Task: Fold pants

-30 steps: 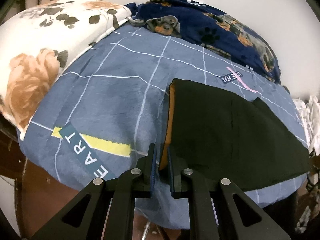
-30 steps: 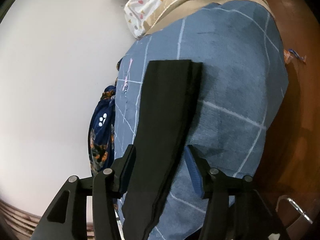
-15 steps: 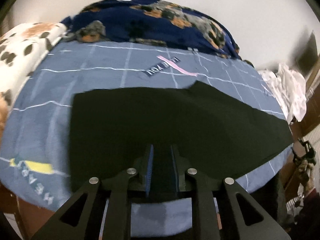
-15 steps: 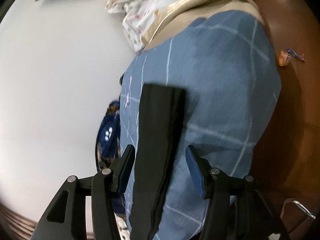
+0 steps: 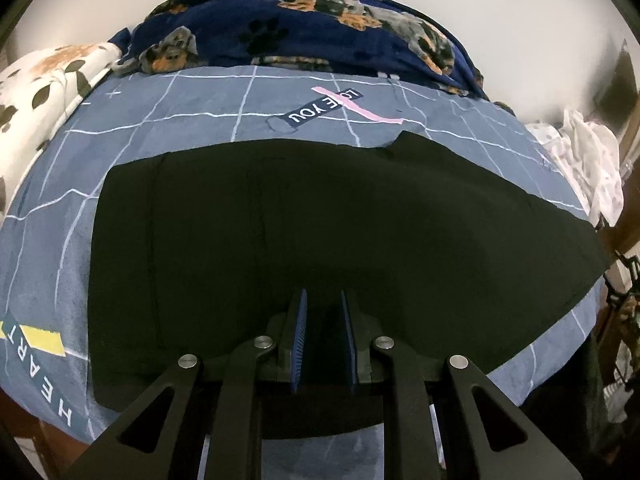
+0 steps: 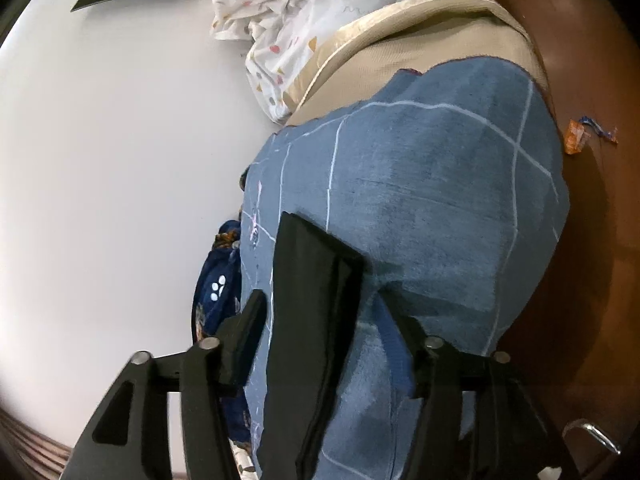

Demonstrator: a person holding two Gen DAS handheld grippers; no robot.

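Note:
The black pants [image 5: 320,224] lie flat across the blue checked blanket [image 5: 200,120], folded lengthwise, the narrow leg end to the right. My left gripper [image 5: 323,312] sits over their near edge, jaws a narrow gap apart with black cloth between them; I cannot tell if it pinches. In the right wrist view the pants [image 6: 312,320] run as a long strip between the fingers of my right gripper [image 6: 320,312], which is wide open and holds nothing.
A navy dog-print blanket [image 5: 320,24] is piled at the back by the wall. A floral pillow [image 5: 44,80] lies at the left. White patterned cloth [image 6: 288,12] and a beige cushion [image 6: 420,28] lie past the leg end. The brown floor [image 6: 600,240] runs along the bed edge.
The left gripper has swung from the pants' left end round to their near long edge, and the orange inner lining no longer shows. The right gripper has stayed open and drawn back along the leg.

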